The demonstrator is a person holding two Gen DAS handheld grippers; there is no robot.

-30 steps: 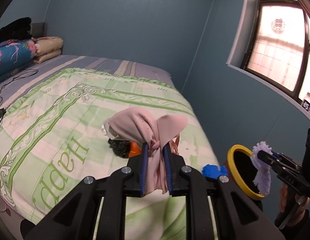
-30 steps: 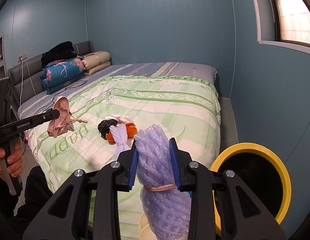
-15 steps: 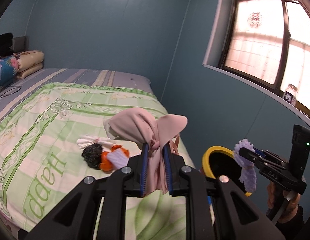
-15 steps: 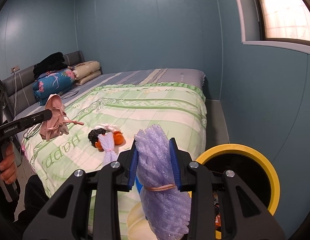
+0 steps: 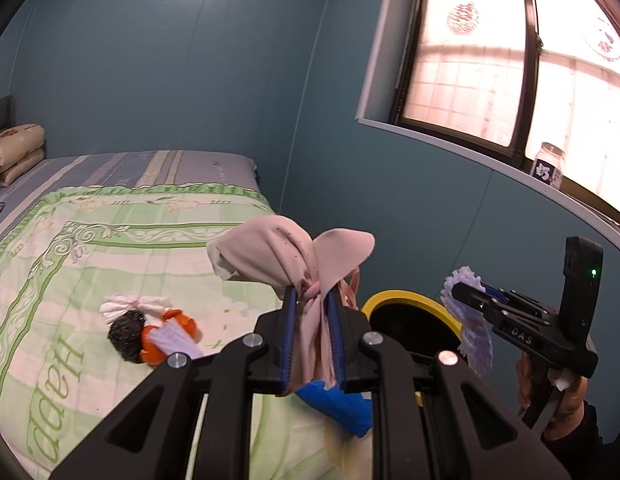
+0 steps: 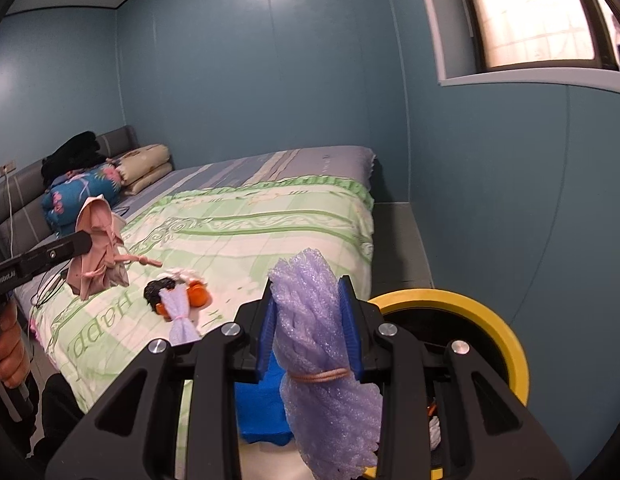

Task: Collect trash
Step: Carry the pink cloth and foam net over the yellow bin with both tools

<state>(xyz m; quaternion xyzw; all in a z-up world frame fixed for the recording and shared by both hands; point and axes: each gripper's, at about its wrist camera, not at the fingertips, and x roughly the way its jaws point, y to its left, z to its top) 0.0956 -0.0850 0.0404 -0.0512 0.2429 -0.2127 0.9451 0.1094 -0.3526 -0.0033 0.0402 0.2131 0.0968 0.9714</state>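
Observation:
My left gripper point(image 5: 311, 300) is shut on a knotted pink cloth bundle point(image 5: 286, 256), held in the air above the bed's near corner; the same pink cloth bundle point(image 6: 98, 248) shows at the left of the right wrist view. My right gripper point(image 6: 310, 296) is shut on a roll of purple foam netting point(image 6: 317, 344) tied with a rubber band, just left of the yellow-rimmed bin point(image 6: 489, 332). The left wrist view shows that bin point(image 5: 405, 300) between the two grippers, with the purple foam point(image 5: 469, 320) beside its right rim. More trash lies on the quilt: a black, orange, white and purple pile point(image 5: 150, 332).
The bed with a green and white quilt point(image 5: 90, 248) fills the left. A blue item point(image 5: 337, 404) lies at the bed's near corner by the bin. Blue walls close in on the right, with a window sill holding a jar point(image 5: 547, 164). Pillows point(image 6: 146, 168) are stacked at the headboard.
Both grippers have swung right toward the bin, each keeping its load. The bin now sits nearer the middle of the left wrist view, and the window fills more of it.

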